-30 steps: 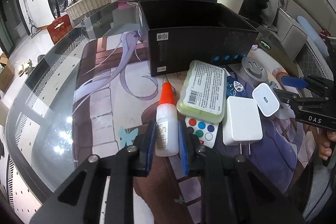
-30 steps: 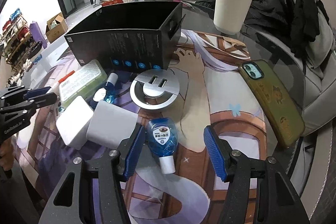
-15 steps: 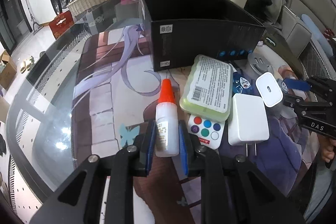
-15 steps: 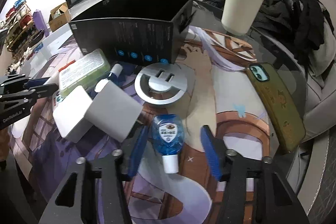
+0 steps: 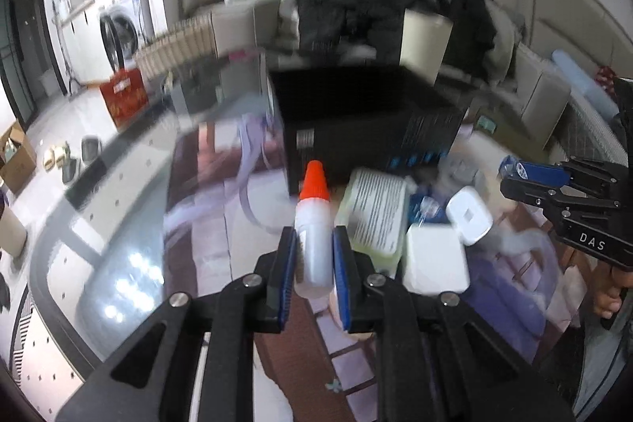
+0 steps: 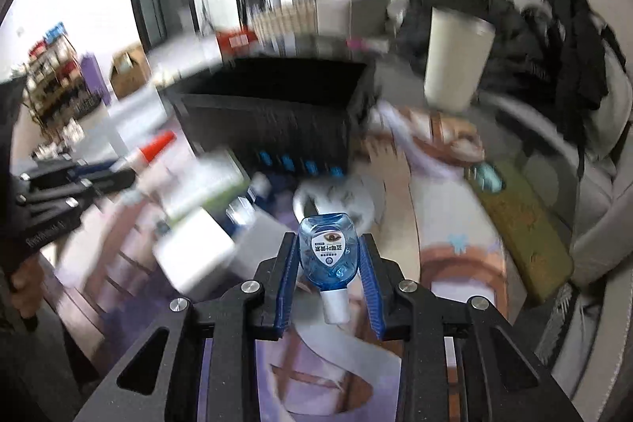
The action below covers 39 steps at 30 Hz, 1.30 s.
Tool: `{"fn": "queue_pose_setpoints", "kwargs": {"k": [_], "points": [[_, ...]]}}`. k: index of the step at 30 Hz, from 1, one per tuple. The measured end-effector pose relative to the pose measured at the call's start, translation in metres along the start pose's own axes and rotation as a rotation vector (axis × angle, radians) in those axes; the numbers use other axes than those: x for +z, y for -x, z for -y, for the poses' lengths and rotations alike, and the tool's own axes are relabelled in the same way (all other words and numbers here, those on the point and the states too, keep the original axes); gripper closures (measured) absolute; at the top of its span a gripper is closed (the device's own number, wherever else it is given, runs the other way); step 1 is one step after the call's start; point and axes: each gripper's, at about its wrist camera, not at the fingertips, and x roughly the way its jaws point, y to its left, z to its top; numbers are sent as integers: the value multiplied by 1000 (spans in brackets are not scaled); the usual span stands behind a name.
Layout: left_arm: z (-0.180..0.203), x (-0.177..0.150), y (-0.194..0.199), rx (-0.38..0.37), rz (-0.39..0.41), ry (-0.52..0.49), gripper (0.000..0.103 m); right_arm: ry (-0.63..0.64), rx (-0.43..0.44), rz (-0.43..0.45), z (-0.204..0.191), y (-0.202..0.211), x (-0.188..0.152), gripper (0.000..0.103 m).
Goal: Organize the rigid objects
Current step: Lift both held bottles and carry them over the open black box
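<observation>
Left tool (image 5: 313, 256) clamps the glue bottle (image 5: 312, 224), right tool (image 6: 328, 260) pinches the blue bottle (image 6: 327, 251). Black box (image 5: 356, 121) sits at 12; carry both level, drop in gently.

Far left a washing machine (image 5: 118, 30) beside a wicker basket (image 5: 174, 48); dark clothes (image 5: 356, 6) heaped on the far sofa (everything blurred)

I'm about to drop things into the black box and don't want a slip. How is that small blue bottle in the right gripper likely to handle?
The small blue bottle is probably light, being little and plastic-looking. Its smooth, rounded, tapering sides may slip between the right gripper; it is held mid-body, white cap toward the camera. Released, it would likely lie flat rather than roll.
</observation>
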Motion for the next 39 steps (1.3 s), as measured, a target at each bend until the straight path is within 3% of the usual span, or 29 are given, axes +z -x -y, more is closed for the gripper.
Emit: {"fn": "queue_pose_setpoints", "kwargs": {"k": [4,10,15,19,23,28,31,34,39], "points": [[3,7,35,17,173,-19,87,43,-10,258,-19,48,9,72],[10,15,83,36,411,-34,87,64,-5,516,-38,98,9,72],[10,37,92,-3,477,-45,87,84,-9,626,-51,120,20,72],[6,65,87,-7,505,-48,87,55,24,626,-50,123,47,72],[2,103,49,-20,424,-41,87,13,44,591,-37,103,91,72],[3,128,-13,-19,244,-61,87,-57,67,392,-15,32,139,72],[2,131,-56,-26,58,-53,87,-61,48,229,-12,-14,147,72],[3,127,-85,-31,-63,-33,87,-101,37,80,-5,-52,142,72],[1,123,-108,-30,-167,10,87,-78,26,-37,-5,-83,134,72]]}}
